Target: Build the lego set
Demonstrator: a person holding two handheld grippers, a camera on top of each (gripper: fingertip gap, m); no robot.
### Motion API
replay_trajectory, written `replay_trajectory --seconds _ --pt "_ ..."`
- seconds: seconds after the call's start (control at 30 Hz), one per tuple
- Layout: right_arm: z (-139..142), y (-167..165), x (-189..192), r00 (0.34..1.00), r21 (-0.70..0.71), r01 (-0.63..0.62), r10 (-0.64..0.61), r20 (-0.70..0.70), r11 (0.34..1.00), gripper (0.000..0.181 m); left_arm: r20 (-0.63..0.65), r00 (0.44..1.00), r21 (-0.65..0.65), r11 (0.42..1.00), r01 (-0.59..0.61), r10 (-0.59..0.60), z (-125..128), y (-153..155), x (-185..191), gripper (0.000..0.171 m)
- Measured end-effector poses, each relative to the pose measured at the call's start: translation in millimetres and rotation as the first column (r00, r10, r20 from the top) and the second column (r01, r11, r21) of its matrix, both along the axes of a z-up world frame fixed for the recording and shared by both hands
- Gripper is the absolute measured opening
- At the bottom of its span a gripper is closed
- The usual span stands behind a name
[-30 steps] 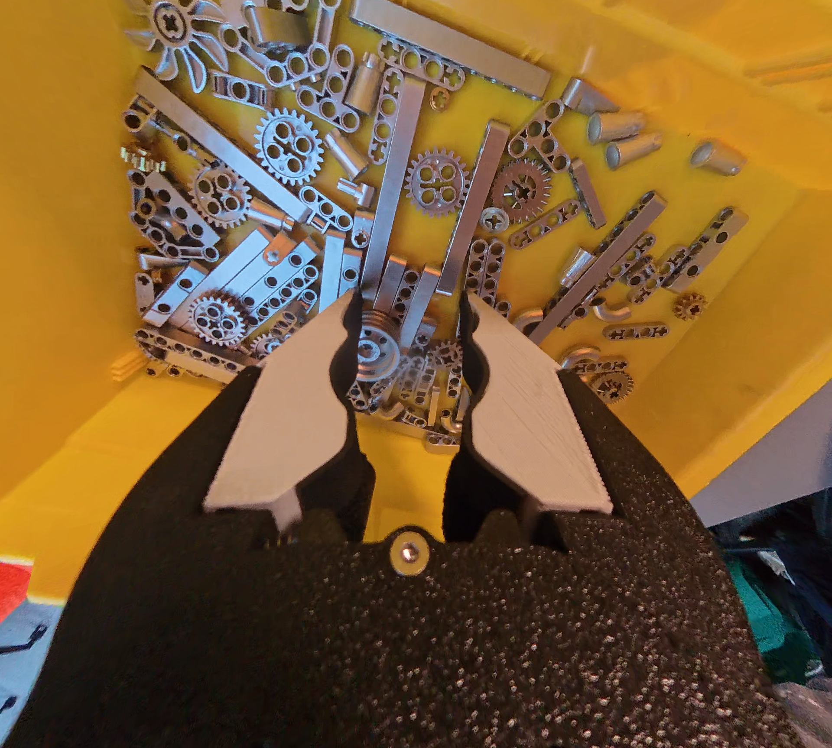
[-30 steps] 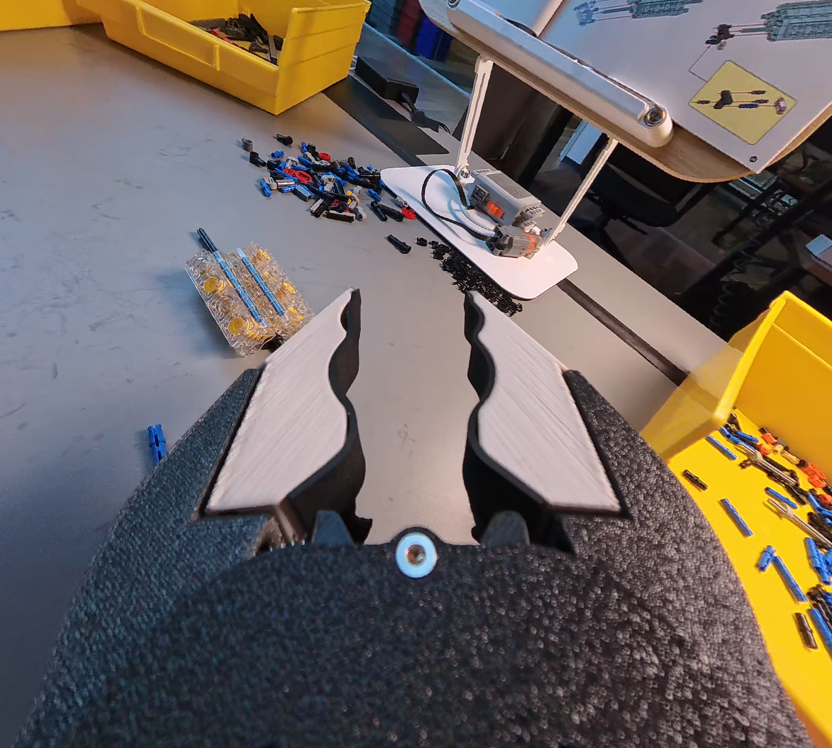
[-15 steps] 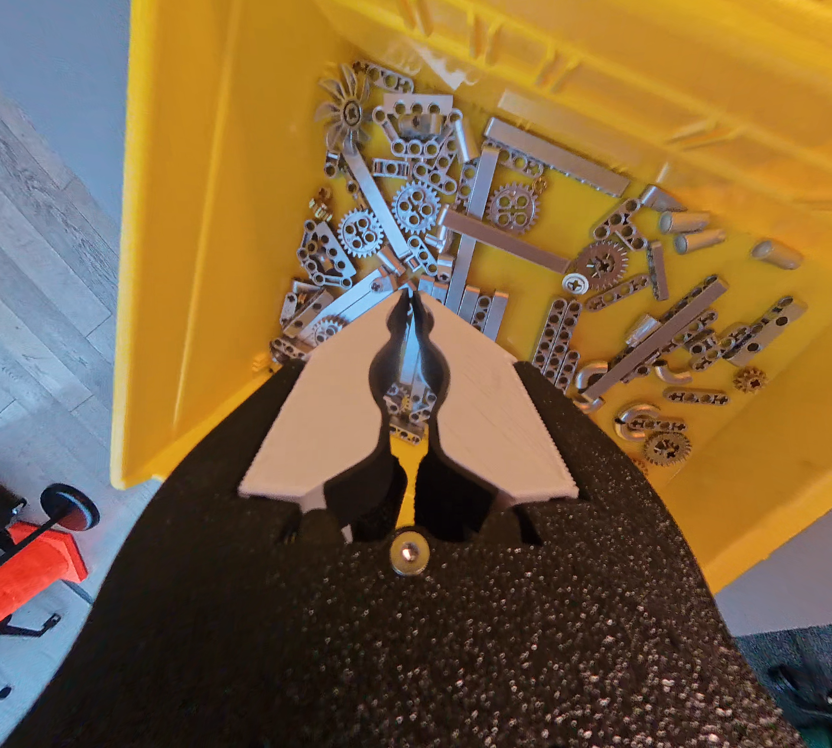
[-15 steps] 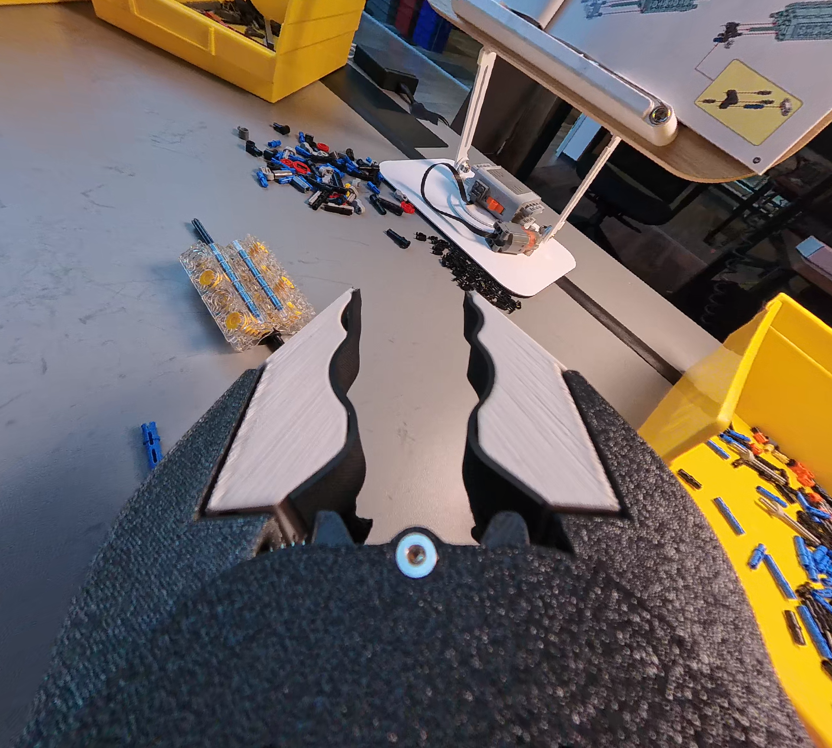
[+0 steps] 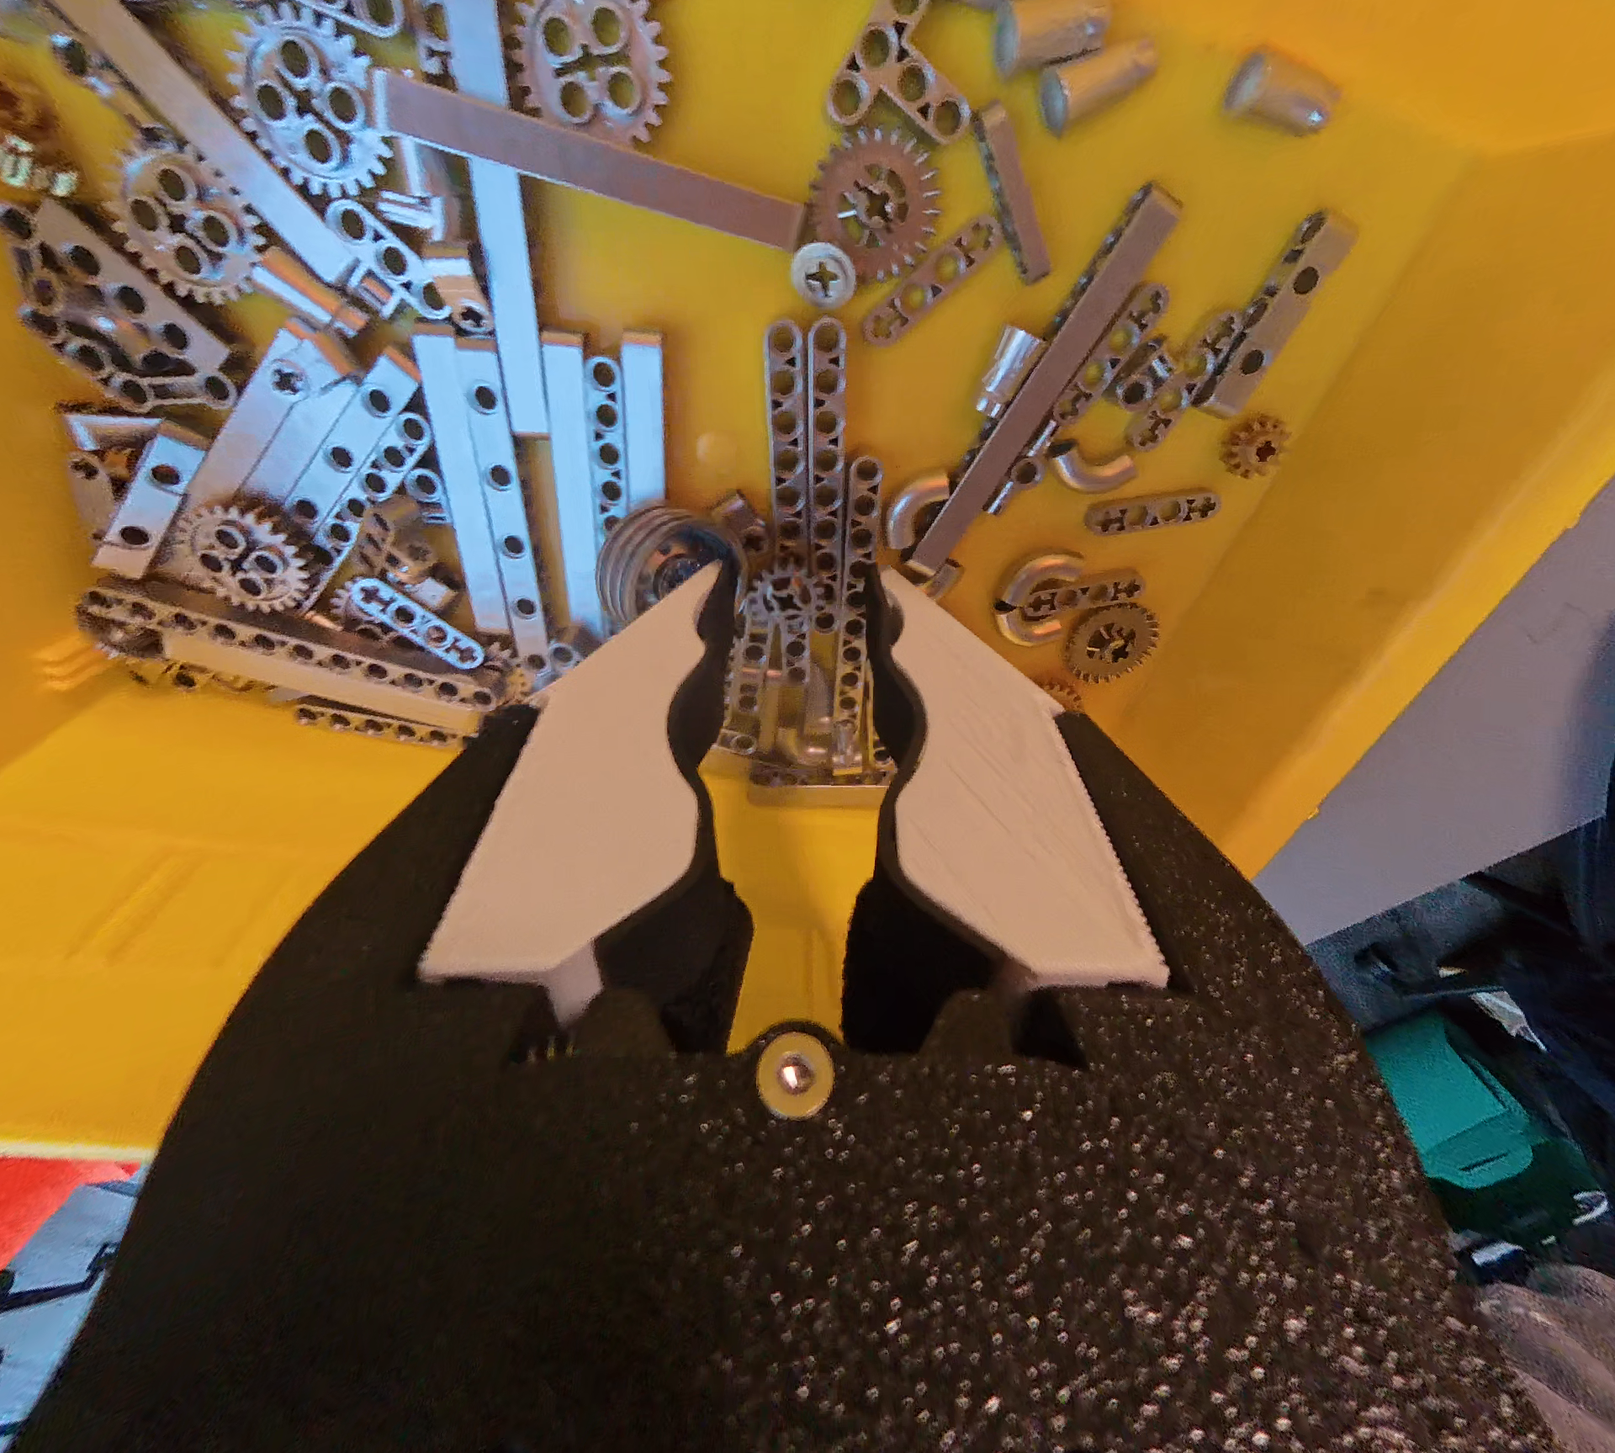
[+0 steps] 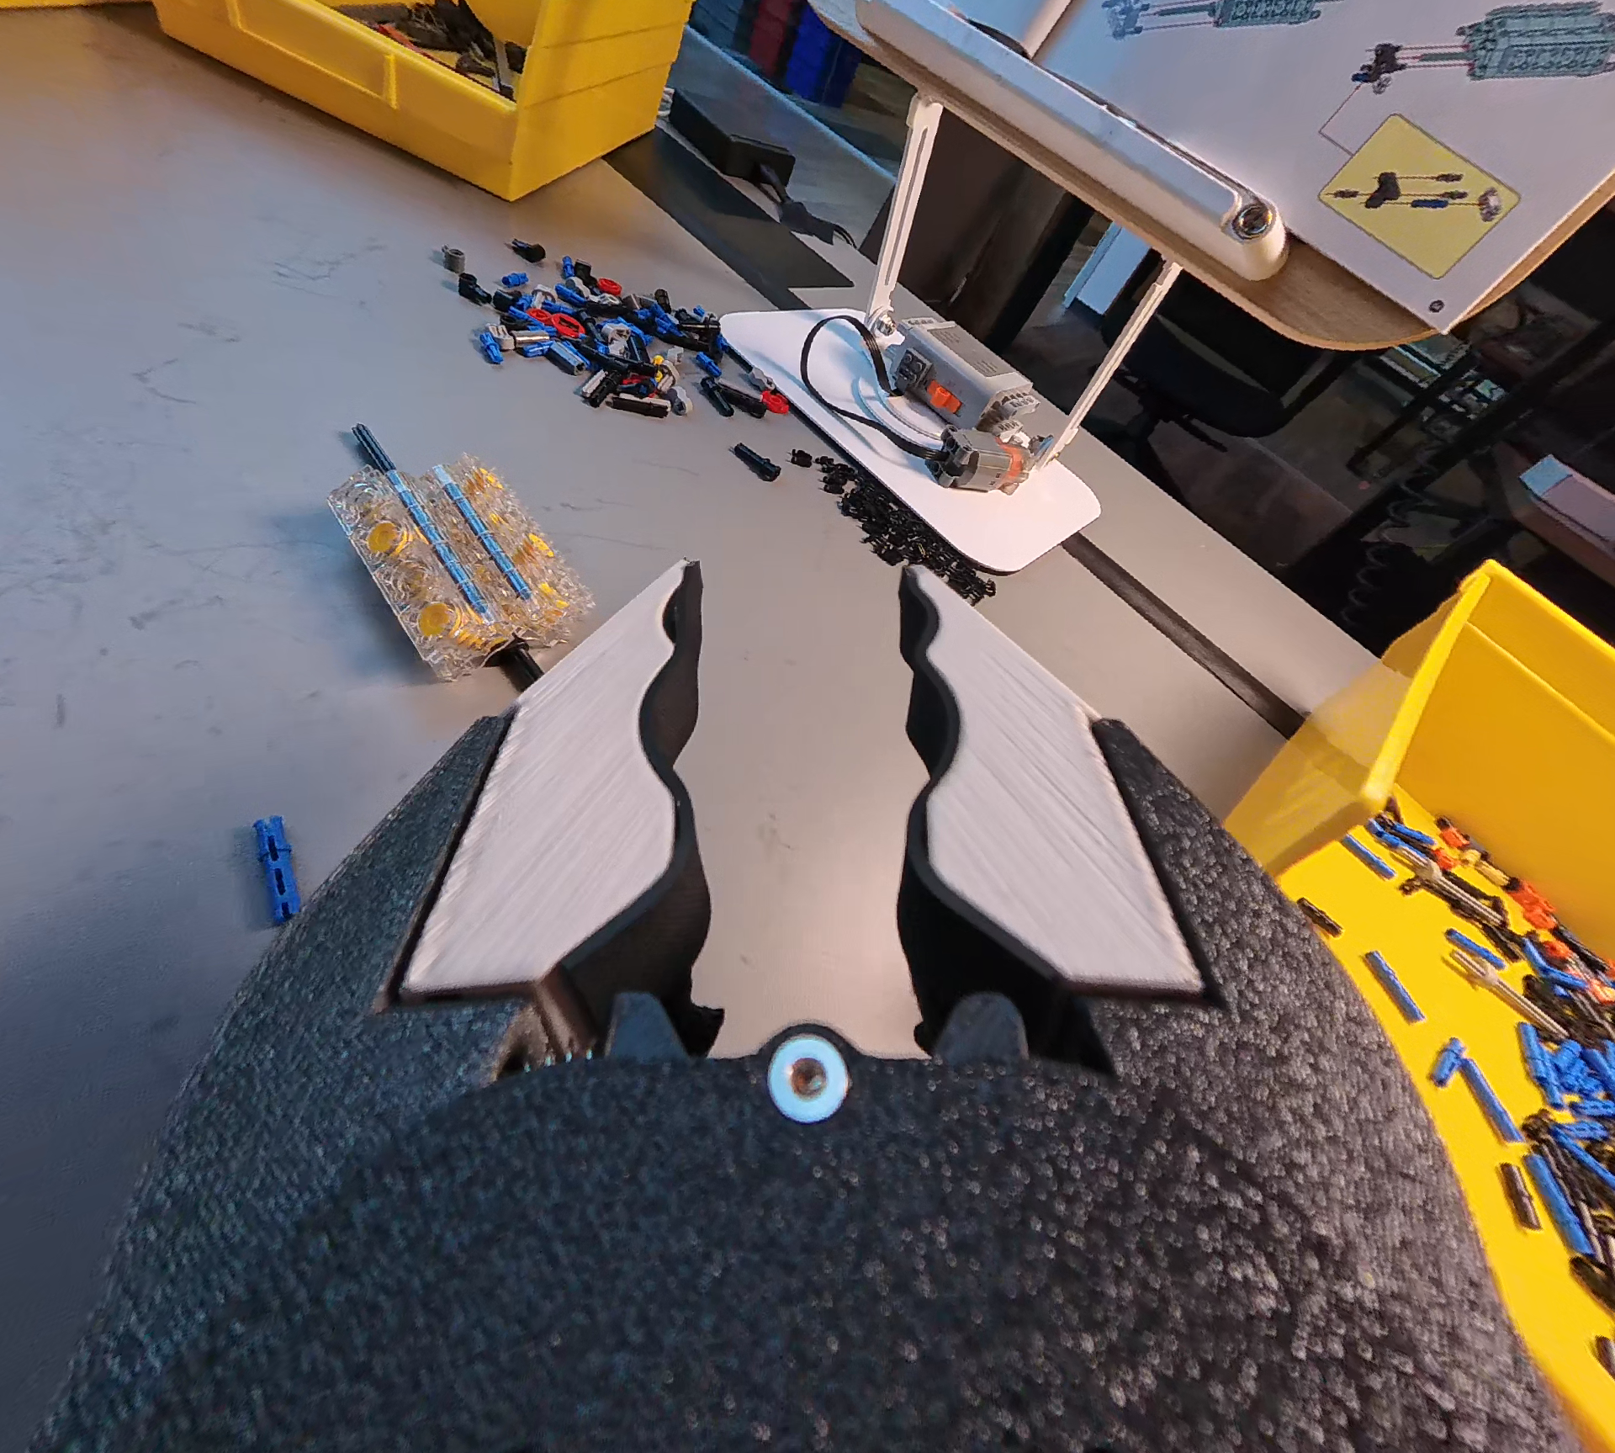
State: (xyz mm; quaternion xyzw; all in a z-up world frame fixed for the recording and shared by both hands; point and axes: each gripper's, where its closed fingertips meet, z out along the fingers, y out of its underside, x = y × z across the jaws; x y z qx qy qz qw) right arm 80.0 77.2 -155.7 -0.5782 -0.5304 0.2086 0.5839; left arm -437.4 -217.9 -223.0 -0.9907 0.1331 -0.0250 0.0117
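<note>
My left gripper is open, low inside a yellow bin full of grey building parts. Its tips straddle a stack of long grey holed beams and a small grey gear. The left fingertip touches a ribbed grey pulley wheel. Larger gears and flat beams lie farther in. My right gripper is open and empty, held above a grey table. A clear block assembly with yellow and blue parts lies just ahead to its left.
On the table lie a scatter of small blue, black and red pieces, black pins, and one blue pin. A white stand base carries a grey motor unit under instruction sheets. Yellow bins stand back left and right. Across from one pair of fingers to the other is roughly 60 cm.
My left gripper was open in the bin, then shut and drawn back, and is now open again and low over the grey parts. My right gripper has barely moved.
</note>
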Motion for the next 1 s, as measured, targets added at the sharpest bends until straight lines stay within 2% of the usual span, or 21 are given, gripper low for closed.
replay_trajectory --seconds 0.17,0.33,0.47,0.6,0.77,0.87,1.0 --pt "0 1 1 1.0 -0.005 0.008 -0.008 -0.004 1.0 0.044 0.009 0.999 0.053 0.998 0.035 -0.035 -5 12 11 0.0" --pt "-3 1 -1 1.0 -0.002 0.01 -0.01 0.02 1.0 0.044 -0.052 0.997 0.126 0.99 0.067 -0.061 -2 28 8 0.0" --pt "-7 2 -3 0.999 0.001 0.013 -0.013 0.044 1.0 0.044 -0.102 0.995 0.203 0.978 0.043 -0.022 19 33 -7 0.014" --pt "-11 3 -4 0.998 -0.002 0.021 -0.021 0.06 1.0 0.044 -0.155 0.988 0.113 0.993 0.015 0.003 27 7 -31 0.023" --pt "-14 5 -5 0.997 0.007 0.025 -0.026 0.078 1.0 0.044 -0.105 0.994 -0.022 1.0 0.015 -0.018 12 -15 -26 0.023" --pt "-13 5 -4 0.997 0.01 0.027 -0.028 0.074 1.0 0.044 -0.075 0.995 -0.05 0.997 0.055 -0.059 1 -12 -14 0.021" --pt "-13 5 -4 0.997 0.011 0.028 -0.028 0.069 1.0 0.043 -0.012 0.992 0.033 0.992 0.125 -0.125 2 13 7 0.0"
